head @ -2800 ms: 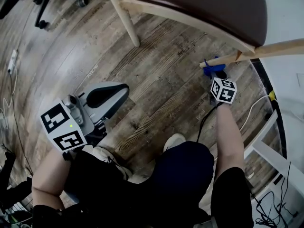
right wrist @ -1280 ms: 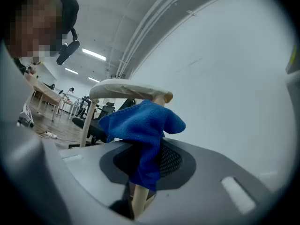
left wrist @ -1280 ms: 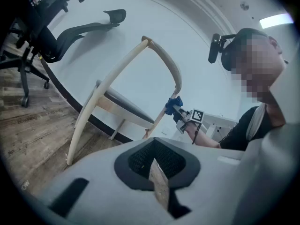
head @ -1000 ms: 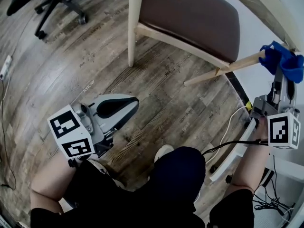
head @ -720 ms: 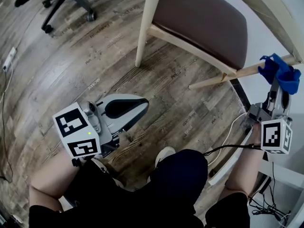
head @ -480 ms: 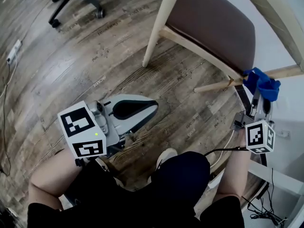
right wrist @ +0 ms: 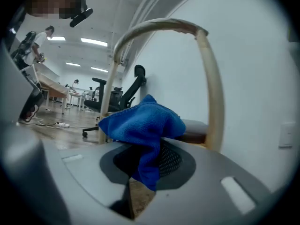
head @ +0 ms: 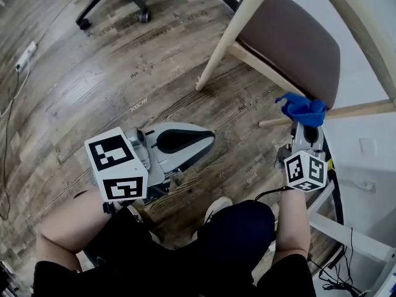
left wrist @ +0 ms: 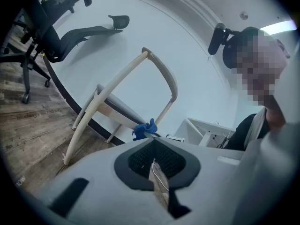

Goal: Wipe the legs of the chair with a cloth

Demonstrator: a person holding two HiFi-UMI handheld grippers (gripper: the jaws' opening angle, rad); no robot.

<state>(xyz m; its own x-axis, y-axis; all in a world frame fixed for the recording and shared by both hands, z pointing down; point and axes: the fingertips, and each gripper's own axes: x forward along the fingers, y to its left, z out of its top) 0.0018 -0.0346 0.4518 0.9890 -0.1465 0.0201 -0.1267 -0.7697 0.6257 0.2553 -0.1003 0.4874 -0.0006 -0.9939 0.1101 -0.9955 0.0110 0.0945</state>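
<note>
Pinching a bunched blue cloth (head: pixel 302 107) in clenched jaws, the right gripper (head: pixel 307 127) is pressing the wad against a pale wooden chair leg (head: pixel 362 109) just ahead of its tips, beside the corner of the seat (head: pixel 291 48). The left gripper (head: pixel 198 142) is idling well off to its side, jaws closed on nothing, above the floor (head: pixel 124 73).

The hold is looking like the weak point. Most of the cloth is bulging beyond the jaws, so drag along the wood may be tugging it loose, or the wad may be wiping only one face of the leg while hard jaw tips are scraping the finish.

Against half a second earlier, the cloth is sitting further toward the leg's foot end — the left gripper is showing no change of posture.
</note>
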